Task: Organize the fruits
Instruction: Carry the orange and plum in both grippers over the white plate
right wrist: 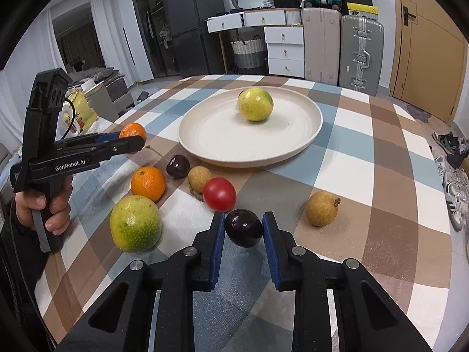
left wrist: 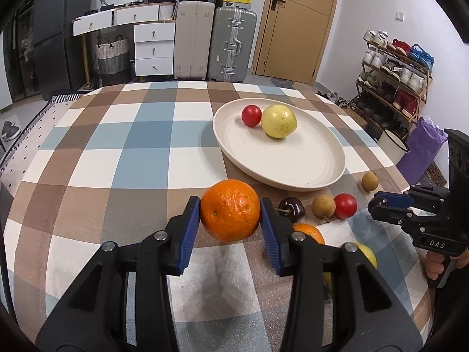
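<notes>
My left gripper (left wrist: 230,211) is shut on an orange (left wrist: 230,209) and holds it above the checked tablecloth, short of the cream plate (left wrist: 307,173). The plate holds a red tomato (left wrist: 251,115) and a yellow-green fruit (left wrist: 279,121). My right gripper (right wrist: 244,228) is shut on a dark cherry (right wrist: 244,228) just above the cloth. In the right wrist view a second orange (right wrist: 148,183), a yellow-green fruit (right wrist: 136,227), a dark cherry (right wrist: 177,166), two brown longans (right wrist: 199,179) (right wrist: 321,208) and a red tomato (right wrist: 219,194) lie loose in front of the plate (right wrist: 205,152).
The round table (left wrist: 96,158) has a checked cloth. Suitcases (left wrist: 231,44), white drawers (left wrist: 154,48) and a door stand behind it. A shoe rack (left wrist: 392,82) is at the right. A purple bag (left wrist: 422,149) sits beside the table's right edge.
</notes>
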